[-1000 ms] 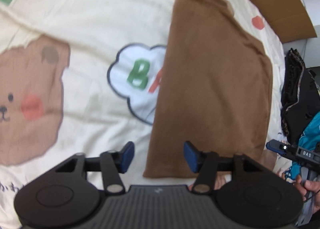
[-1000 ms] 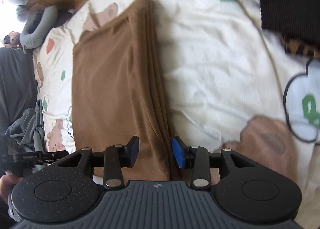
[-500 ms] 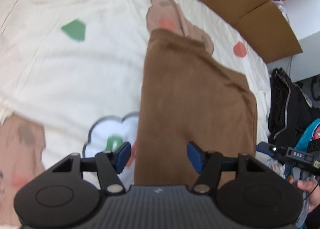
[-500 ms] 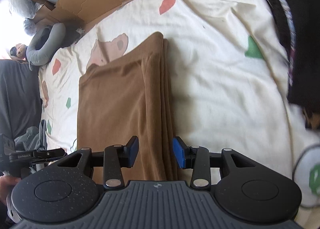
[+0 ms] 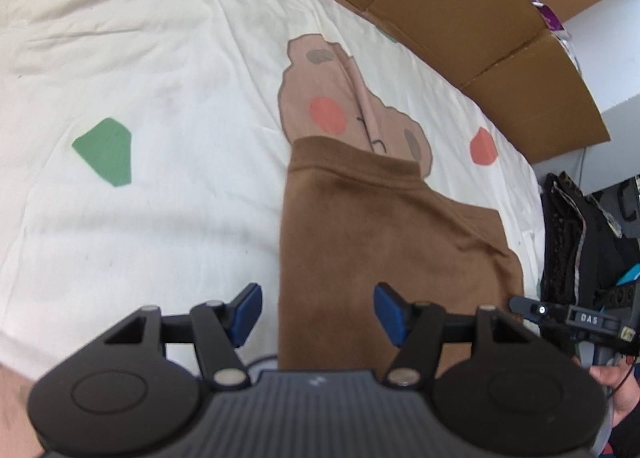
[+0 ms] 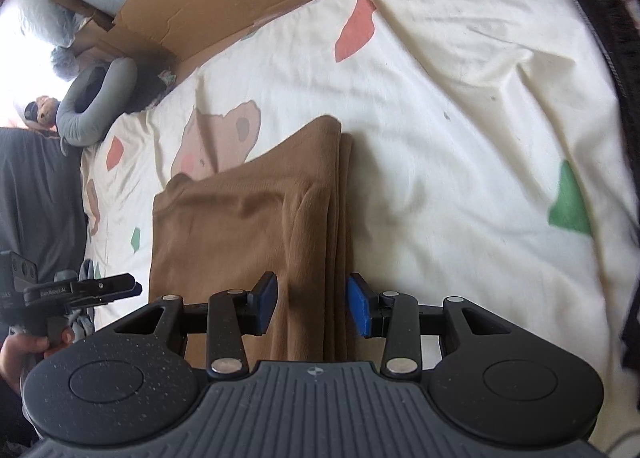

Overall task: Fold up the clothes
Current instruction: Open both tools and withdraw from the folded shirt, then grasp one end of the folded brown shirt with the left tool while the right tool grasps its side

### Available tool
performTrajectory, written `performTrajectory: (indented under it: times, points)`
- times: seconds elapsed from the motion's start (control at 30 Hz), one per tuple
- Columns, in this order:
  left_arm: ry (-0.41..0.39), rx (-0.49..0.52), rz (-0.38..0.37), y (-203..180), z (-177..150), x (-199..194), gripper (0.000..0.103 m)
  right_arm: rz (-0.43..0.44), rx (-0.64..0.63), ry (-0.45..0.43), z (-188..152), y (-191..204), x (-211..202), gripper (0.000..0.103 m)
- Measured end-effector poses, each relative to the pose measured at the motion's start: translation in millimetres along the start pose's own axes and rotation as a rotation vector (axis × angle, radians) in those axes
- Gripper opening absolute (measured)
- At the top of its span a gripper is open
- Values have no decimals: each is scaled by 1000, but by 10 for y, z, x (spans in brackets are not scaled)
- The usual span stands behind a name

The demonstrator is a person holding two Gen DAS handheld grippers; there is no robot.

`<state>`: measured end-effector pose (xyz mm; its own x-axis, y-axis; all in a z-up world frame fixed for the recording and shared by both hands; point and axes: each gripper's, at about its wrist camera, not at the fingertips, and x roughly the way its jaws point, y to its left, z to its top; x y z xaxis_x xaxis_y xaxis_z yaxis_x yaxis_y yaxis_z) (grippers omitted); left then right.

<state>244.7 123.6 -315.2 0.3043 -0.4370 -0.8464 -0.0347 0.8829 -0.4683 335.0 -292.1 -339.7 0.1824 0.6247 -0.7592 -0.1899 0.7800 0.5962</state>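
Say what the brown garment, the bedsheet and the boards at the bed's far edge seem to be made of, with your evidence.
Brown garment: seemingly soft knit fabric, matte; it drapes in rounded folds.
Bedsheet: probably woven cotton, matte and printed; it shows fine creases.
Boards: cardboard, plain brown, with scored fold lines and raw edges.

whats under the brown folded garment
The brown garment lies on the cream printed bedsheet. Its far edge covers the lower part of a printed bear face. Whatever print lies beneath the rest is hidden.
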Motion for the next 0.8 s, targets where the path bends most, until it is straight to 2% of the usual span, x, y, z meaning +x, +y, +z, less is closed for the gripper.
performTrajectory:
  times: [0.17,0.6,0.8]
  points:
    - [-2,-18,-46,116,47,116,64,48,76,-8,68,-140,121,45]
    - [-13,-84,-187,277,181,343,61,182,117,36,239,-346,403,44]
    - [-12,-124,-240,348,220,385,61,184,92,79,344,-279,483,44]
